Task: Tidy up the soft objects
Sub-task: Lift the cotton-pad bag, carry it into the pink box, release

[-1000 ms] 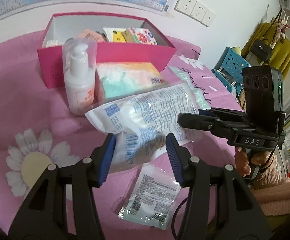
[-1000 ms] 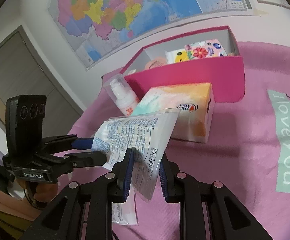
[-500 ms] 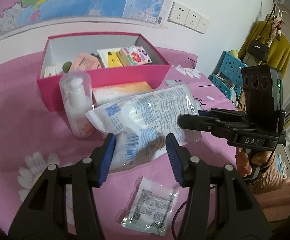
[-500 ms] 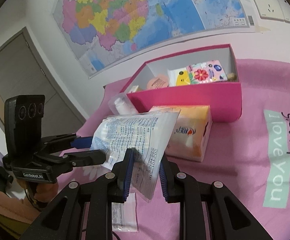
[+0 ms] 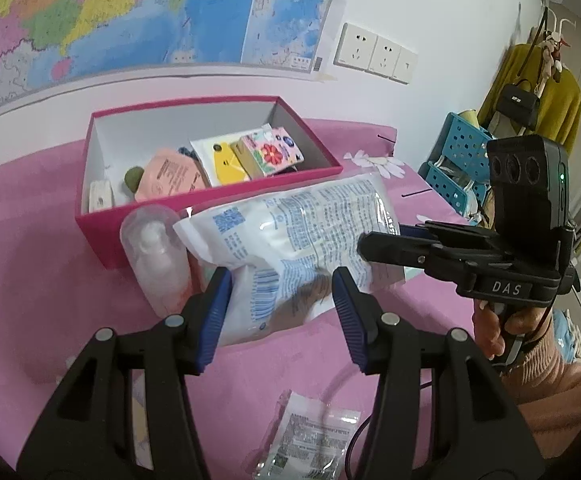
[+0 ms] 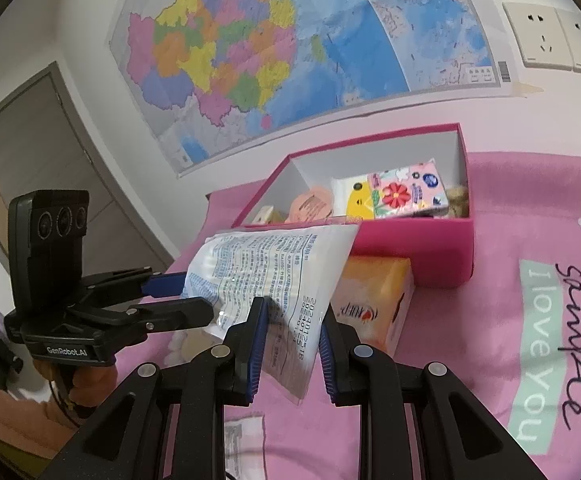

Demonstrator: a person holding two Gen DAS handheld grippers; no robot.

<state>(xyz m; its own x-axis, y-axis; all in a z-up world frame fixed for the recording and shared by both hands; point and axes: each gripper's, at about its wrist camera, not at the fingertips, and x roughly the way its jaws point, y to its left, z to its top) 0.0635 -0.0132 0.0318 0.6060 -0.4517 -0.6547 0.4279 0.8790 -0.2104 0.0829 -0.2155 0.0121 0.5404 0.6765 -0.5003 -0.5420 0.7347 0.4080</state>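
Left wrist view: a pink cloth (image 5: 30, 248) with printed daisies covers the surface; a wall map (image 5: 130, 12) and wall sockets (image 5: 374, 56) lie beyond, with a yellow garment (image 5: 546, 100) and a blue crate (image 5: 462, 160) at the right. The white printed pouch (image 5: 290, 248), lifted before the open pink box (image 5: 210, 208), is pinched at one end by the left gripper (image 5: 280, 312) and at the other by the right gripper (image 6: 290, 344), both sets of fingers pressing on it. Only this view shows the pump bottle (image 5: 158, 264) and a small sachet (image 5: 310, 440). Right wrist view alone shows a door (image 6: 50, 184), the orange tissue pack (image 6: 374, 300) beside the box, and the cloth's lettering (image 6: 550, 344).
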